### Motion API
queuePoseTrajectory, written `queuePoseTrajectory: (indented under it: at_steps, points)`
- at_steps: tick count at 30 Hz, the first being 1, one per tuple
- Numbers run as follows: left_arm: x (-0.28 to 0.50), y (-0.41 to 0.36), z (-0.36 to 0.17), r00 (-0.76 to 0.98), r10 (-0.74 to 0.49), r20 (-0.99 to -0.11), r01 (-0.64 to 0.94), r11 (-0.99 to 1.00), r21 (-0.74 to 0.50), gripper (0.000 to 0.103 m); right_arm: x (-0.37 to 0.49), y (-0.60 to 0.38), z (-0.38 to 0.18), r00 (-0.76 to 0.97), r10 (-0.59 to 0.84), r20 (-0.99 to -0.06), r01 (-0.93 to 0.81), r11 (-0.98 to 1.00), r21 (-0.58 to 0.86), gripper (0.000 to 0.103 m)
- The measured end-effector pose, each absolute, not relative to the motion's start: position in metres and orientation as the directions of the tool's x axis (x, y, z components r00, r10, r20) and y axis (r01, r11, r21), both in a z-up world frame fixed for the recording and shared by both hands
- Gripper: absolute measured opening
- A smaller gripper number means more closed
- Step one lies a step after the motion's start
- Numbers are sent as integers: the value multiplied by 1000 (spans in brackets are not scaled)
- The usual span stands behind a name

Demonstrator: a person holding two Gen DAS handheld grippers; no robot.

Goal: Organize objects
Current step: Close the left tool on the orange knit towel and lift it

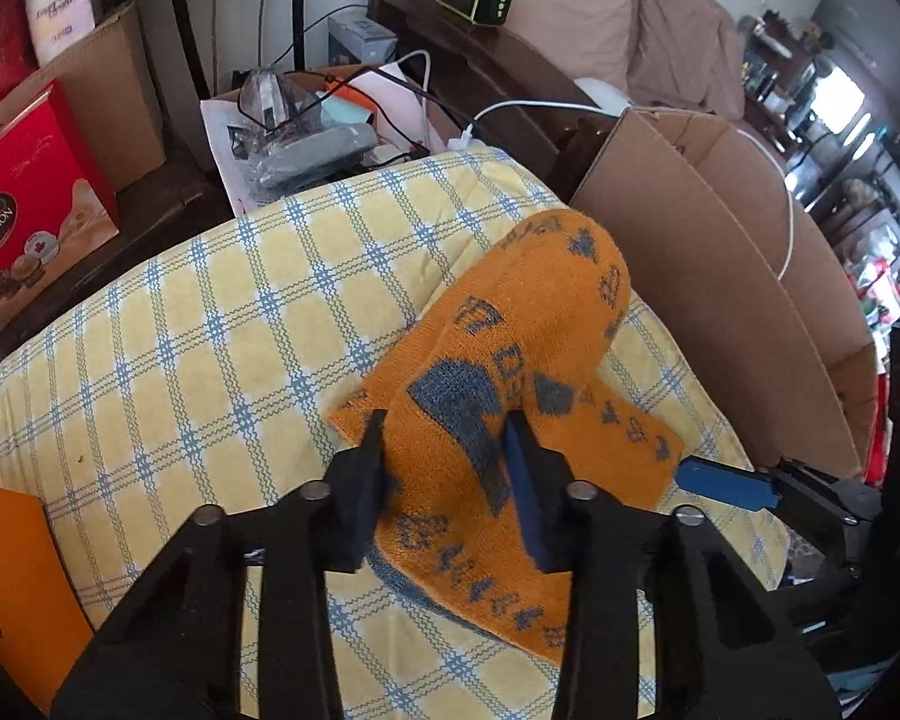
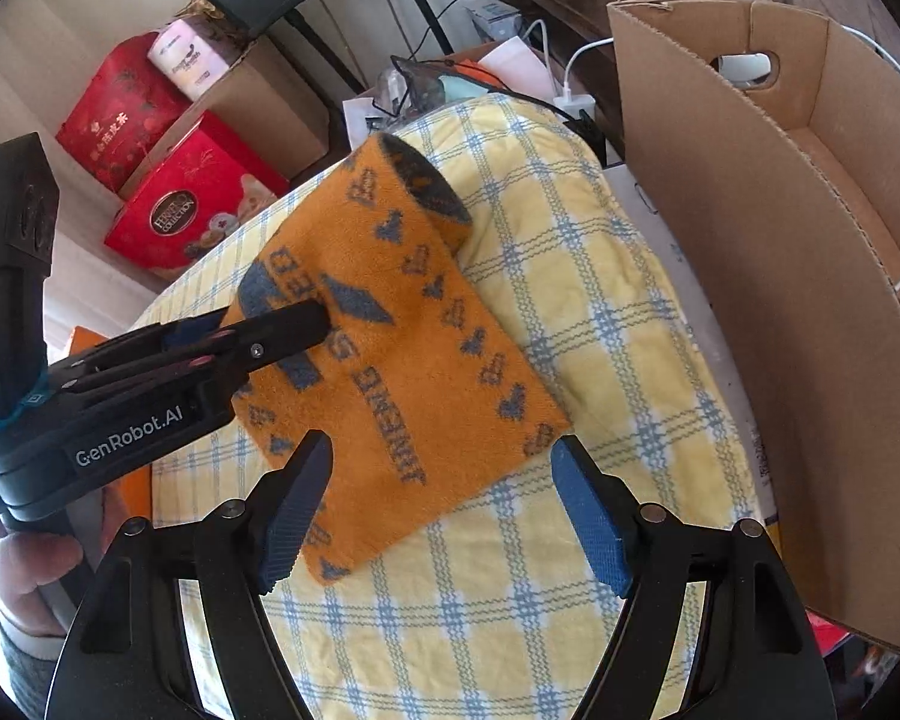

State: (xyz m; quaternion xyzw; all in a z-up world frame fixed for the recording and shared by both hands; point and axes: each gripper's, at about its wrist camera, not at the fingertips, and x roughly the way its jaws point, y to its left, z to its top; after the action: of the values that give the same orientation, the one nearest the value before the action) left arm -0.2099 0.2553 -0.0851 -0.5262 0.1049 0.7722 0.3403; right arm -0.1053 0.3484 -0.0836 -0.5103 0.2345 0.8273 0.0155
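Note:
An orange towel with grey-blue patterns (image 1: 510, 354) (image 2: 402, 330) lies partly rolled and folded on a yellow checked cloth (image 1: 210, 336) (image 2: 600, 312). My left gripper (image 1: 450, 450) is shut on a raised fold of the towel; in the right wrist view it (image 2: 306, 324) comes in from the left and pinches the towel's top. My right gripper (image 2: 444, 480) is open, its fingers on either side of the towel's near corner, not closed on it. Its blue fingertip (image 1: 720, 480) shows at the right in the left wrist view.
An open cardboard box (image 1: 720, 252) (image 2: 780, 240) stands right of the cloth. Red gift boxes (image 1: 30, 204) (image 2: 192, 204), cables and clutter (image 1: 306, 132) lie behind. An orange item (image 1: 12, 588) sits at the left edge.

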Motion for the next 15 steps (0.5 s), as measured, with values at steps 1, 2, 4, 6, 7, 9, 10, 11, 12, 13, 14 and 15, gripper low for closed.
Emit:
queuePoseTrajectory:
  at_steps: [1, 2, 4, 6, 7, 9, 10, 11, 12, 13, 14, 15]
  points:
    - [-209, 253, -85, -213, 422, -881, -638, -743, -202, 21, -107, 347, -84, -474, -214, -854, -262, -892, 369, 78]
    - [-207, 251, -83, -208, 433, -877, -640, -738, -213, 16, -108, 346, -84, -473, -214, -855, -259, -893, 367, 78]
    - [-204, 248, -77, -206, 443, -872, -640, -736, -222, 12, -108, 345, -83, -475, -215, -853, -258, -893, 368, 77]
    - [-199, 244, -66, -214, 439, -873, -644, -735, -211, 9, -105, 348, -80, -486, -228, -843, -253, -887, 386, 77]
    - [-196, 241, -58, -221, 449, -866, -649, -731, -213, 9, -104, 349, -78, -491, -222, -842, -252, -889, 381, 77]
    - [-189, 232, -39, -248, 472, -846, -660, -722, -209, 9, -101, 349, -71, -502, -201, -841, -251, -897, 364, 77]
    - [-184, 228, -30, -260, 473, -842, -665, -720, -199, 9, -99, 350, -67, -511, -193, -837, -247, -900, 359, 77]
    - [-179, 223, -22, -274, 467, -841, -669, -721, -183, 9, -98, 351, -63, -518, -187, -834, -244, -903, 354, 77]
    - [-175, 219, -15, -282, 458, -843, -674, -720, -166, 9, -97, 351, -59, -526, -178, -832, -243, -906, 348, 77]
    - [-171, 217, -10, -287, 453, -844, -679, -718, -154, 9, -97, 352, -55, -532, -172, -829, -242, -908, 343, 77]
    - [-168, 213, -4, -291, 452, -843, -681, -717, -149, 9, -97, 353, -51, -537, -167, -827, -239, -910, 339, 77]
    - [-164, 208, 1, -291, 456, -841, -684, -713, -150, 9, -97, 353, -48, -542, -161, -825, -238, -912, 335, 77]
